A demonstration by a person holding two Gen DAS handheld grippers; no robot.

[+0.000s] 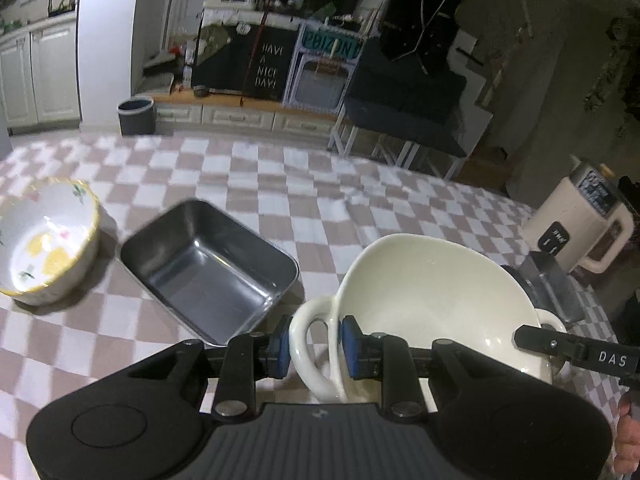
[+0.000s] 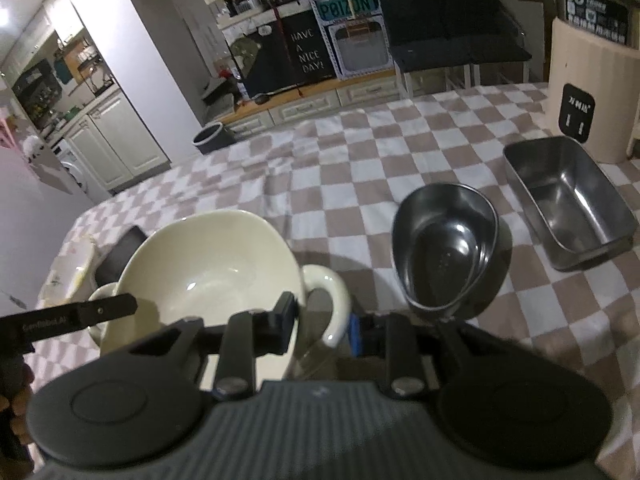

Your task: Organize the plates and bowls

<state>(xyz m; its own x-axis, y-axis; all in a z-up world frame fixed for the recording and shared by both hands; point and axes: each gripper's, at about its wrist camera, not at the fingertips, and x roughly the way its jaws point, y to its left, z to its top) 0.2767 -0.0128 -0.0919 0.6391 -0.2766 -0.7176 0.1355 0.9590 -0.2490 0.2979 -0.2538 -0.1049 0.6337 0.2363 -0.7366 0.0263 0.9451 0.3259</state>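
Note:
A cream two-handled bowl (image 1: 432, 300) is held between both grippers above the checkered table. My left gripper (image 1: 314, 346) is shut on the bowl's left handle (image 1: 308, 344). My right gripper (image 2: 322, 326) is shut on the bowl's right handle (image 2: 328, 300); the bowl (image 2: 208, 276) fills that view's left. A rectangular steel tray (image 1: 208, 268) lies left of the bowl. A floral bowl with a yellow rim (image 1: 44, 240) stands at the far left. A round steel bowl (image 2: 444, 252) and a second steel tray (image 2: 568, 208) sit to the right.
A beige appliance (image 1: 580, 228) stands at the table's right edge, also in the right wrist view (image 2: 588, 80). The checkered tablecloth (image 1: 280, 184) covers the table. A dark bin (image 1: 136, 116) stands on the floor beyond. Cabinets and shelves line the far wall.

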